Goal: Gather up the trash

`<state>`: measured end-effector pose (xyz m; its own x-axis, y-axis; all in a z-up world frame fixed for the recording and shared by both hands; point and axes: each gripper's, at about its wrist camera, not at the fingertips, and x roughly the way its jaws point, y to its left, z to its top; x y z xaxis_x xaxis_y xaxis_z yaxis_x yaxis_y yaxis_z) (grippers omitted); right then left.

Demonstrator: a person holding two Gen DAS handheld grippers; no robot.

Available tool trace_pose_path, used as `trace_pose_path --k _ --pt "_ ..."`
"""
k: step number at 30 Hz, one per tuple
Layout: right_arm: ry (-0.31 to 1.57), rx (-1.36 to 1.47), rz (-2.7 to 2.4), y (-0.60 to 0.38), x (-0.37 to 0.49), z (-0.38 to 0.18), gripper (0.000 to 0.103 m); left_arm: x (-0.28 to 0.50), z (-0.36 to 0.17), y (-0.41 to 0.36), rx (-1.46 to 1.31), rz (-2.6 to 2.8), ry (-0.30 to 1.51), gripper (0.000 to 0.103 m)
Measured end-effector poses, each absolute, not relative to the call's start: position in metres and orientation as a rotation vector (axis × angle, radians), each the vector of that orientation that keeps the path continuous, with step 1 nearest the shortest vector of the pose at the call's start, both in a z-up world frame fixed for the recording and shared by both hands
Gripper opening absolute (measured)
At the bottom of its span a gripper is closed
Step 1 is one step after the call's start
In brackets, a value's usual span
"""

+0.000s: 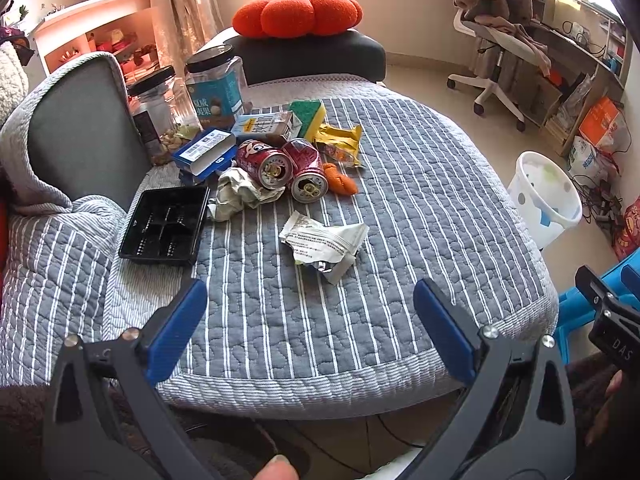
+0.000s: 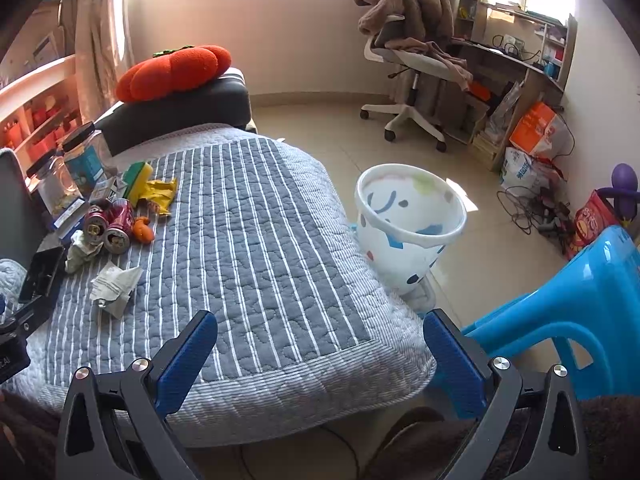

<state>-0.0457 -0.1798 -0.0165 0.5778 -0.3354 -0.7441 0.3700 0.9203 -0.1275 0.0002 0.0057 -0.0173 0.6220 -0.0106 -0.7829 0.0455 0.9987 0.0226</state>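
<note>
I've got my left gripper [image 1: 310, 312] spread wide and empty above the near edge of the grey quilted cover with white stripes [image 1: 400, 200], and the crumpled white foil wrapper [image 1: 322, 242] lies just ahead of it. Behind that sit two red drink cans [image 1: 288, 168] on their sides. My right gripper [image 2: 320, 344] gapes empty too, with the white spotted plastic bin [image 2: 408, 224] on the floor right beside the cover's edge.
</note>
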Motion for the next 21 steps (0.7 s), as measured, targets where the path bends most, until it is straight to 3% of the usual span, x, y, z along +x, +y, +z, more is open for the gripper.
trace_pose_path --k 21 --pt "0.86 0.04 -0.415 -0.179 -0.0461 -0.0154 0.103 0.0006 -0.0174 0.0045 0.043 -0.035 0.902 0.102"
